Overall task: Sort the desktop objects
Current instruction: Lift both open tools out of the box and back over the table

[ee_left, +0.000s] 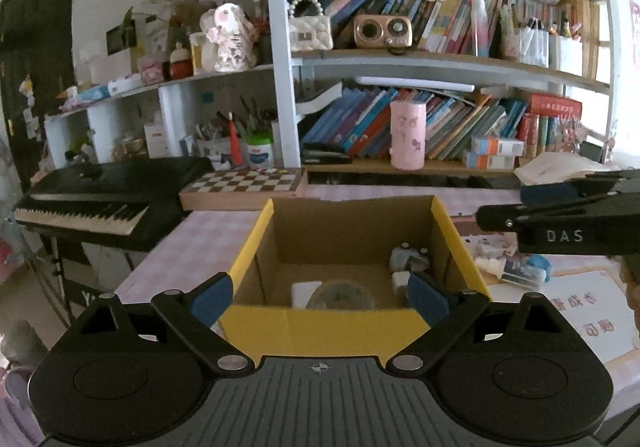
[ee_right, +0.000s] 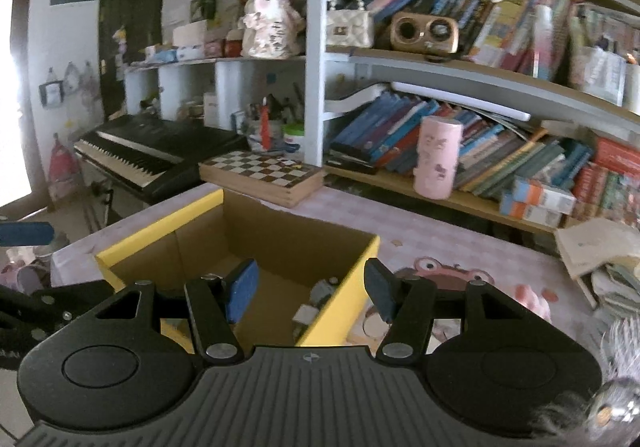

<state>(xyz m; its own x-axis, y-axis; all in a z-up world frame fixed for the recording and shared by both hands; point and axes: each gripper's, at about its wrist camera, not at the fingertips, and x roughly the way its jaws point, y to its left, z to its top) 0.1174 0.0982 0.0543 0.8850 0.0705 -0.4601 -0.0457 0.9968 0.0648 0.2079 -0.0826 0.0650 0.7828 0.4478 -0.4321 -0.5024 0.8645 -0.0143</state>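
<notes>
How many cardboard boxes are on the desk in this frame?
1. The yellow-rimmed cardboard box sits open on the pink desk, in front of the chessboard. Others could be out of view.

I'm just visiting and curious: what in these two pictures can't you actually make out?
- Round item in the cardboard box, left wrist view: near wall hides its lower part.
- Small items in the box, right wrist view: too small, partly behind the wall.
- Fuzzy object, right wrist view: cut off by the edge.

We see our left gripper [ee_left: 320, 297] with its jaws spread wide, empty, over the near wall of the yellow cardboard box [ee_left: 334, 331]. Inside the box lie a round grey disc [ee_left: 340, 295] and some small items in the right corner. Our right gripper [ee_left: 508, 207] enters from the right edge, beside the box.
</notes>
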